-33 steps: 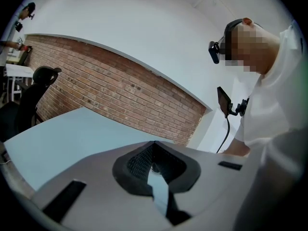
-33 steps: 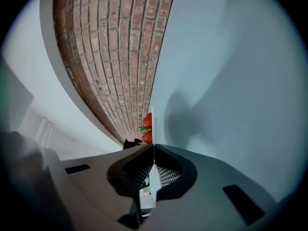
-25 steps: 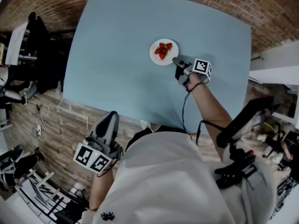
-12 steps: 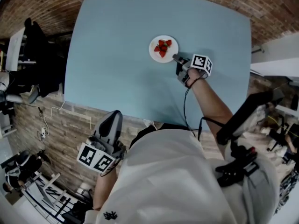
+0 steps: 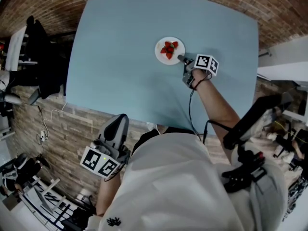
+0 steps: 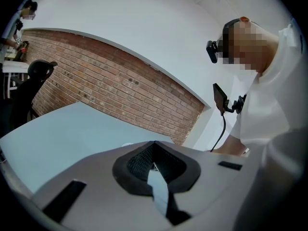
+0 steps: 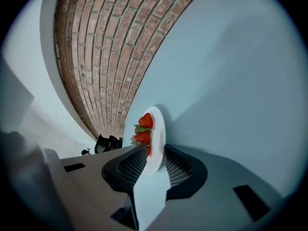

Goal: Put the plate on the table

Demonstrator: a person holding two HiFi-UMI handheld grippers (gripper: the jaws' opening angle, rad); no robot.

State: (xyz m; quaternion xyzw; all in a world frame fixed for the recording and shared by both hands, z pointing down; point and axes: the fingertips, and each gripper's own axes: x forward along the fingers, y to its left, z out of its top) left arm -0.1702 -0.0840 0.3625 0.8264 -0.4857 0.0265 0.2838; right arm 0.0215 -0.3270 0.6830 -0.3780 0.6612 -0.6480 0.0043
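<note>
Head view: small round white plate (image 5: 161, 56), glazed and rigid-looking, sits over the far-middle part of the pale blue tabletop (image 5: 115, 57). It carries a few loose red strawberries (image 5: 168, 48). Judgement: light, stiff, slick glaze, breakable if dropped. The fruit would roll if it tipped, so it has to be kept level. The sensible hold is the bare rim, clear of the fruit. The right gripper (image 5: 180, 58) meets the plate at its near-right rim. The left gripper (image 5: 118, 121) hangs off the tabletop's near edge, by the person's body and well apart from the plate.

Left gripper view: the left gripper (image 6: 153, 146) has its jaws together at the tips with nothing between them. Only the tabletop (image 6: 62, 134) shows beyond.

Right gripper view: the right gripper (image 7: 155, 147) has its jaws a little apart, stopped on the plate (image 7: 158, 129). One jaw overlaps the upper face just short of the strawberries (image 7: 145, 121); the other meets the underside edge. The near rim reaches in between the jaws, so the hold is a shallow rim pinch. A close shadow falls on the tabletop (image 7: 231, 81) beside the plate. Cannot tell whether the base is touching or just above. Judgement: release only once it rests flat.
</note>
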